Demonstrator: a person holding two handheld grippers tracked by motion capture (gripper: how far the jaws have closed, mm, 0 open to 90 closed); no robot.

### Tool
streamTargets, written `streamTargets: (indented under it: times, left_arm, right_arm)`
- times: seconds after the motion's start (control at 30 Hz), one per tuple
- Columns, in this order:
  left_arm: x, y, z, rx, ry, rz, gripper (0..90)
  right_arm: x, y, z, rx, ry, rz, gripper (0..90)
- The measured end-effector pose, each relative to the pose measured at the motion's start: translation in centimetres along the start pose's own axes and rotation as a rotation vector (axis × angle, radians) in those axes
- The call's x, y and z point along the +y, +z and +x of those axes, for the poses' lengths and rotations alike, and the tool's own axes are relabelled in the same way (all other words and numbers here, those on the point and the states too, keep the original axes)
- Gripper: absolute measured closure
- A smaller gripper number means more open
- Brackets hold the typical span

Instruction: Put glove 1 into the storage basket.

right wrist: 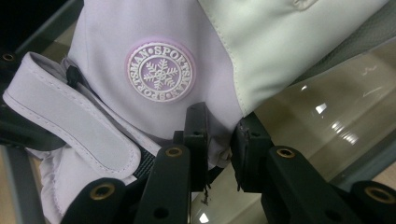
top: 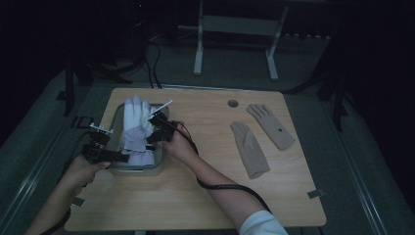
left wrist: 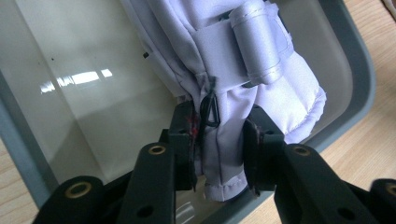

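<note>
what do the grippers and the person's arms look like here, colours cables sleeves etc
Both are black two-jaw tools. The left gripper and right gripper each carry a pale plate on top. Up close, the jaws are flat black blocks on chunky black links with brass-ringed holes. A black cable trails from the right gripper along the forearm. The right arm wears a white sleeve, pushed up.

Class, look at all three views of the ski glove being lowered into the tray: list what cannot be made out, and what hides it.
- High view: the wording on the ski glove's badge, too small and dim.
- High view: whether the tray holds anything under the glove, which covers its floor.
- Left gripper view: the cuff fabric between the left tongs, hidden by the jaws.
- Right gripper view: the glove's fingers, cut off by the top edge.
- High view: the dark spot on the far beige glove, too small.
</note>
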State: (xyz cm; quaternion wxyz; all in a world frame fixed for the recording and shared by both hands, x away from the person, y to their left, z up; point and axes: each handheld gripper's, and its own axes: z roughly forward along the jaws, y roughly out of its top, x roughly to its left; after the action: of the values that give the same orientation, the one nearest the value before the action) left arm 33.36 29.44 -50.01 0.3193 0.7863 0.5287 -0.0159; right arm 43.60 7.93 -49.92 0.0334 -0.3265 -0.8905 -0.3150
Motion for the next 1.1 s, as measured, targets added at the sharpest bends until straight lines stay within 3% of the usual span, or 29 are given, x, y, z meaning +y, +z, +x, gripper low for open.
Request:
streamTargets:
  times: [0.03,0.13,0.23,0.33,0.43,0.5,0.67,0.73,0.8,0.87,1.0,1.1]
  left_arm:
    - [0.0,0.0,-0.1,0.006,0.015,0.002,64.9]
    - [0.1,0.1,-0.1,0.015,0.004,-0.012,61.9]
    - [0.3,0.2,-0.2,0.054,0.003,-0.01,62.2]
    - [0.5,0.5,-0.7,0.095,0.017,0.003,62.2]
    - [0.6,0.5,-0.8,0.111,0.028,0.022,61.0]
    - [0.6,0.5,-0.7,0.112,0.021,0.024,61.1]
    - [0.7,0.7,-1.0,0.131,0.025,0.033,61.0]
    - [0.7,0.6,-0.9,0.125,0.014,0.024,59.6]
    - [0.5,0.4,-1.0,0.124,-0.001,0.004,56.6]
    - [0.4,0.1,-1.2,0.123,0.004,-0.023,55.7]
    - [0.0,-0.7,-2.1,0.157,0.01,-0.073,54.0]
    - [-0.2,-1.3,-2.9,0.144,0.015,-0.104,54.1]
  right_arm:
    - [0.0,0.1,-0.1,0.001,0.004,0.003,77.3]
    - [0.0,0.2,-0.1,-0.005,0.015,0.017,77.2]
    - [0.1,0.7,0.3,-0.034,-0.002,0.046,76.6]
    - [0.0,0.8,0.3,-0.039,0.019,0.045,75.2]
    - [0.2,0.8,0.4,-0.036,0.009,0.062,66.2]
    - [0.4,0.5,0.7,-0.06,-0.014,0.062,61.1]
    - [0.7,-1.1,0.6,-0.062,-0.05,0.001,40.0]
    - [0.9,-1.9,0.6,-0.065,-0.068,-0.021,35.3]
    - [0.9,-2.8,0.6,-0.057,-0.086,-0.05,25.1]
    - [0.7,-3.4,0.5,-0.045,-0.116,-0.049,18.4]
    - [0.4,-4.3,0.4,-0.025,-0.122,-0.065,17.4]
    - [0.0,-4.7,0.3,-0.016,-0.144,-0.064,15.0]
